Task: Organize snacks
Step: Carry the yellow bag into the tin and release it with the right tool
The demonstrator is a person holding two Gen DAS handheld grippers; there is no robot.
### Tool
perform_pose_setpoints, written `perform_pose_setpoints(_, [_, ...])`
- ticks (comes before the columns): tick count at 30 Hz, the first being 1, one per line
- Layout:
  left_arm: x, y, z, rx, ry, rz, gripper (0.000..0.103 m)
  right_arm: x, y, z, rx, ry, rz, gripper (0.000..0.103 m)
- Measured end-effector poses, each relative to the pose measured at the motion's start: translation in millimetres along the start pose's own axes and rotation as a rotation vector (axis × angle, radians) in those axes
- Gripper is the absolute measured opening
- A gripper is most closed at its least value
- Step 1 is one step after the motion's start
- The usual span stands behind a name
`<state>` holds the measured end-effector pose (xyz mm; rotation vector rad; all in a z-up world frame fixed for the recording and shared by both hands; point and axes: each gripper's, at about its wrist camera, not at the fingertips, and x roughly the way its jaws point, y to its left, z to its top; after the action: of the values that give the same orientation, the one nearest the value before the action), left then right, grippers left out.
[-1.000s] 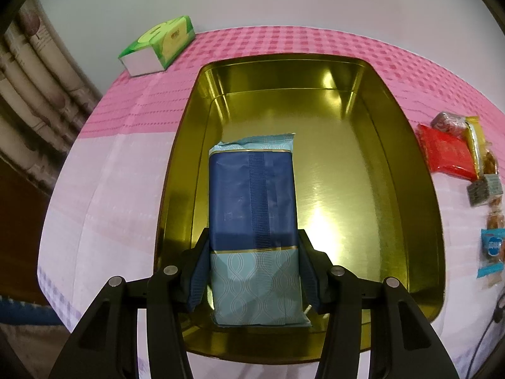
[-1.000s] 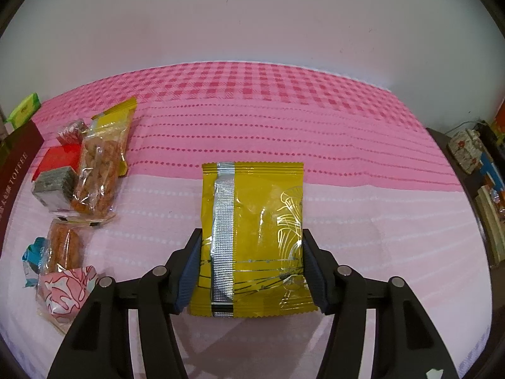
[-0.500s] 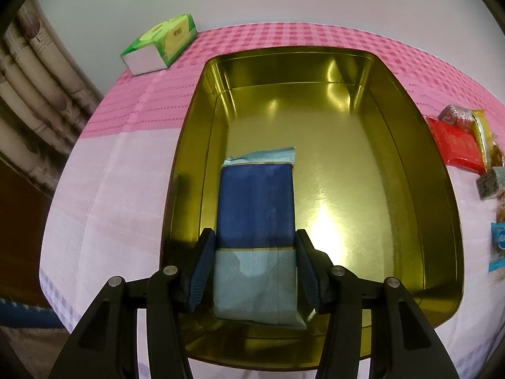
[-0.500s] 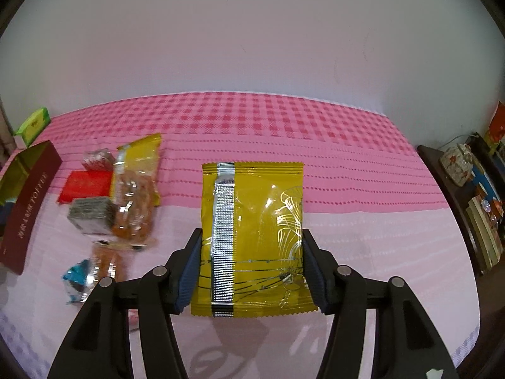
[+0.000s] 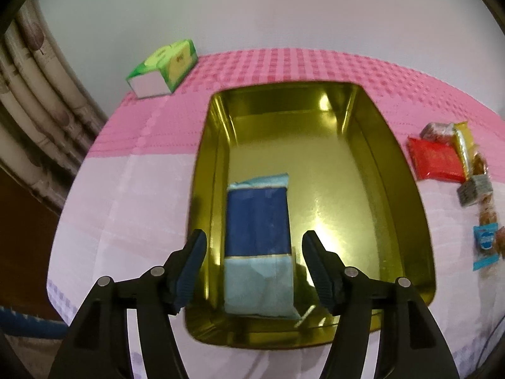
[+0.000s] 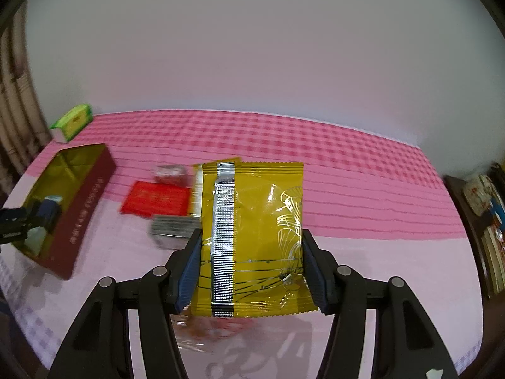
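A blue and light-teal snack packet [image 5: 257,246] lies flat inside the gold tin [image 5: 397,189], near its left wall. My left gripper [image 5: 254,267] hovers just above the packet with its jaws opening; the pads stand clear of both sides. In the right wrist view my right gripper [image 6: 249,263] is shut on a yellow snack packet [image 6: 255,233] with a silver seam, held up above the tablecloth. The same tin [image 6: 85,208], dark red on its outside, sits at the far left there, with the left gripper [image 6: 19,224] over it.
Loose snacks lie right of the tin: a red packet [image 5: 434,161], a yellow one [image 5: 462,145], a grey cube [image 5: 475,189] and a blue-wrapped one [image 5: 486,246]. A green tissue box [image 5: 164,68] sits at the cloth's far left corner. Shelves [image 6: 486,221] stand at the right.
My left gripper let go of the blue packet, opened and rose slightly. My right gripper rose and moved left with the yellow packet, bringing the tin into its view.
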<state>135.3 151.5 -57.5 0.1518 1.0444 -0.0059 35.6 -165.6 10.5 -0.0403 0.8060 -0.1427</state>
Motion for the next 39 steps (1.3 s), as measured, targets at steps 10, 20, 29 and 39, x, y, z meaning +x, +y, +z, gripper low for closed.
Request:
perform_pose_setpoints(10, [-27,39,-2,-0.070,-0.056,0.053,0.067,-7,87,19,-0.120,-0.009,0.146,0.054])
perform_pose_setpoints(20, [-32,69,-21,-0.111,-0.025,0.077,0.067,-1,177,22,-0.230,0.022,0.268,0.054])
perform_pose_setpoints(29, [-25,86,-24,-0.138,-0.003,0.112,0.068,13,228,21,-0.304,0.062,0.308,0.054])
perform_pose_setpoints(39, [-24,93,-24,-0.158,-0.004,0.096,0.072,35,263,16,-0.356,0.113,0.323,0.055])
